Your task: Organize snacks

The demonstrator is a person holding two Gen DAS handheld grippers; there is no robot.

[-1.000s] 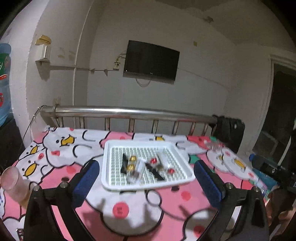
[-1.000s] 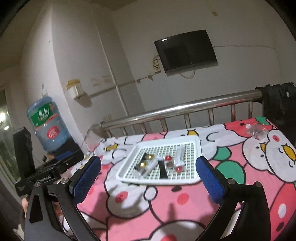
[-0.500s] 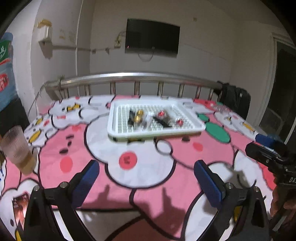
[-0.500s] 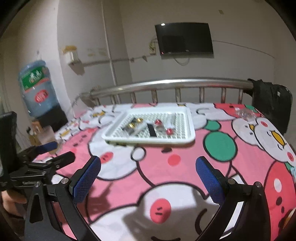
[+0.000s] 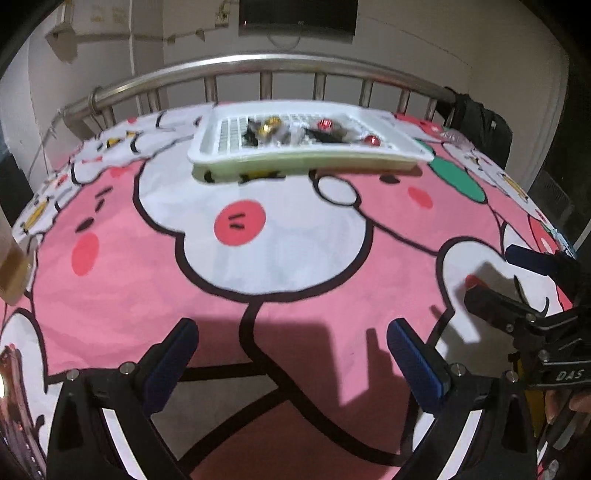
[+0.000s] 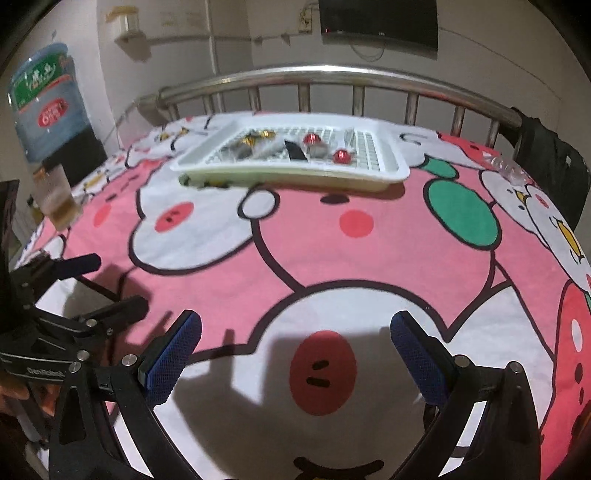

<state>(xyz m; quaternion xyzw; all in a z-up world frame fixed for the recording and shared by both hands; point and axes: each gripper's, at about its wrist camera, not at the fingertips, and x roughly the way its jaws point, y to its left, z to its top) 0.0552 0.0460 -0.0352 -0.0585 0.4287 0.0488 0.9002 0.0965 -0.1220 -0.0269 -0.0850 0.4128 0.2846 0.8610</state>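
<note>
Tray is sitting on the bedsheet toward the far end of the bed, just before the metal rail. Wrapped snacks are lying inside the tray. A cup is standing at the sheet's left edge; a water jug is standing behind it. A wall TV is hanging beyond the rail. Left gripper and right gripper are hovering side by side over the near sheet, well apart from the tray.

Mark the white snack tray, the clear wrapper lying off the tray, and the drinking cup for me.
white snack tray (image 6: 295,173): right wrist view, on its near wall.
clear wrapper (image 6: 508,168): right wrist view, on its crinkled middle, right of the tray.
drinking cup (image 6: 57,197): right wrist view, on its side wall, at the left edge.
</note>
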